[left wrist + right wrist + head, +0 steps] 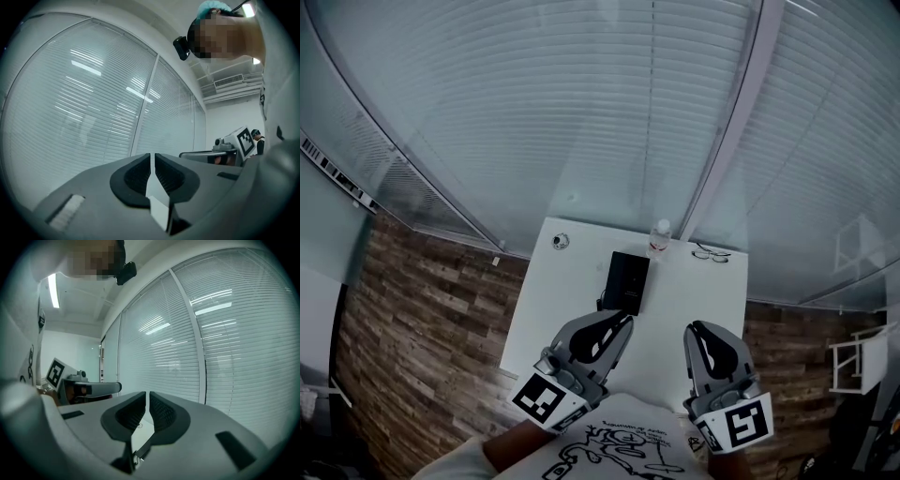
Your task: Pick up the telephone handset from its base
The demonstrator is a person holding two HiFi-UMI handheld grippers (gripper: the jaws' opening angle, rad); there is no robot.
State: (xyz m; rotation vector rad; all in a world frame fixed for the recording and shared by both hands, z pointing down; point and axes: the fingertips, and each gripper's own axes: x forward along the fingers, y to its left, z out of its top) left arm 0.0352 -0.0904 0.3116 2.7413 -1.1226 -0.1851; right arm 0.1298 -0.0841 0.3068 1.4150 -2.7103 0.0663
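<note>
Step in hand, as we read it: the approach, pre-grasp. Nothing is lifted yet. L tongs (pixel 622 323) and R tongs (pixel 697 330) both hover over the near edge of the worktop (pixel 553 309), held approx level, side by side and apart. Both are clenched on nothing. In the left gripper view the L jaws meet w/ only a hairline btw them, and the right gripper view shows the same for R. No object sits btw either pair.

The telephone (pixel 627 281) is a dark slab lying on the worktop straight ahead of L tongs, just beyond their tips, and ahead-left of R tongs. We can't split handset from base at this size, so we judge the handset rests in place on it. Which side it lies along, we can't tell.

Next move, our judgement: whichever tongs take it must release wide first, since clenched jaws can't straddle a handset. They then tip down from level, go fwd over the phone and close across the handset's narrow mid-section. L tongs are nearer. The base may shift as the handset lifts, so the other tongs could steady it.

Containers: one only, a clear bottle (pixel 660 236) w/ pale cap, upright beyond the phone, ahead btw the two tongs. Fill level is too small to read. Specs (pixel 711 253) lie ahead of R tongs near the far edge. A small round item (pixel 561 241) sits ahead-left of L tongs.
</note>
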